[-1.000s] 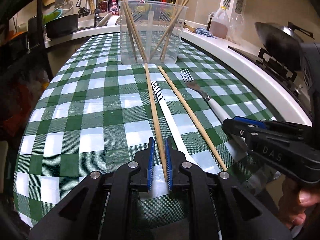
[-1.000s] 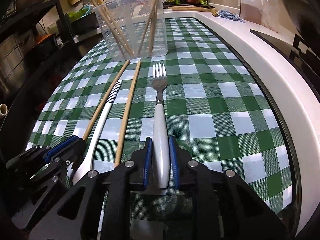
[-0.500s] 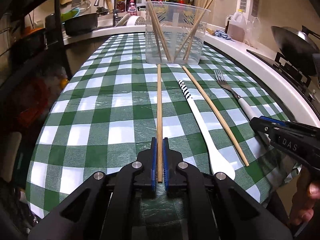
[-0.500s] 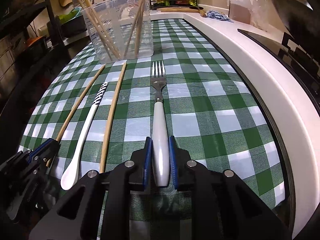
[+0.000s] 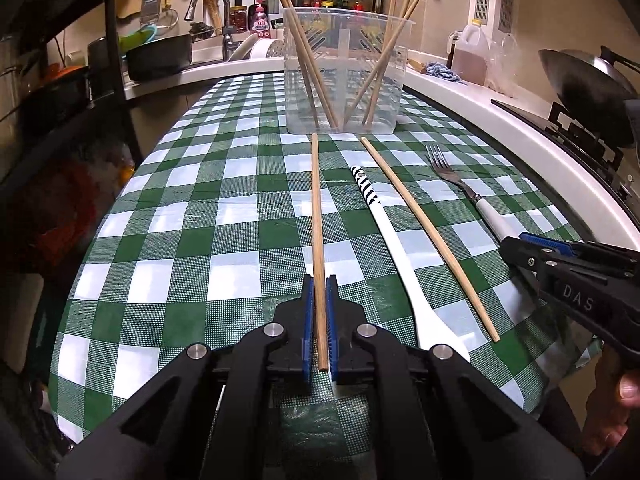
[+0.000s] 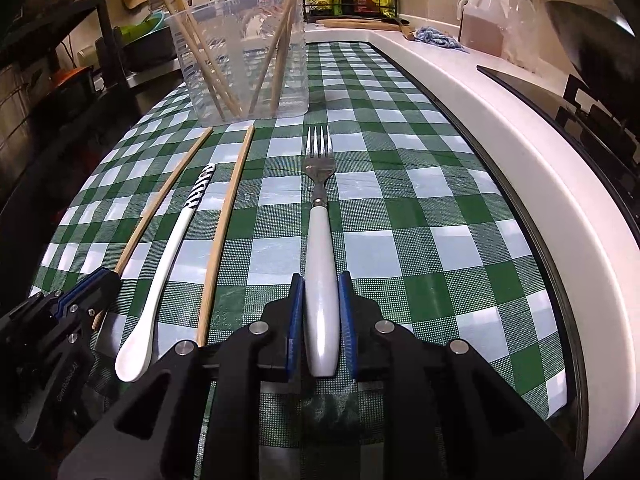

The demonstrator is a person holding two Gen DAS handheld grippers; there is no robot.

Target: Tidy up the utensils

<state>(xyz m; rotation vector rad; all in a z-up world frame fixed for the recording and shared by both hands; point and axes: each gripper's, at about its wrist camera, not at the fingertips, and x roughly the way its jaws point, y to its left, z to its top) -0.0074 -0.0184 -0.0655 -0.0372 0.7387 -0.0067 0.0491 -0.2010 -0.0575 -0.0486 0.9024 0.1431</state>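
My left gripper (image 5: 319,292) is shut on the near end of a wooden chopstick (image 5: 316,216) whose far tip points at the clear plastic container (image 5: 344,76). That container holds several chopsticks. A white spoon with a striped handle (image 5: 384,232) and a second loose chopstick (image 5: 424,228) lie just right of it on the green checked cloth. My right gripper (image 6: 320,292) is shut on the white handle of a fork (image 6: 319,216), tines toward the container (image 6: 244,60). In the right wrist view the spoon (image 6: 168,260) and both chopsticks (image 6: 224,224) lie to the left.
A white counter edge (image 6: 500,152) and a stovetop with a wok (image 5: 580,80) run along the right. A sink, a black pan (image 5: 160,56) and a dark shelf rack stand at the left and back. A jug (image 5: 472,56) and a blue cloth sit behind the container.
The left jaws closed onto the chopstick, and it now lies straighter toward the container. The right gripper kept its grip on the fork and stayed put.
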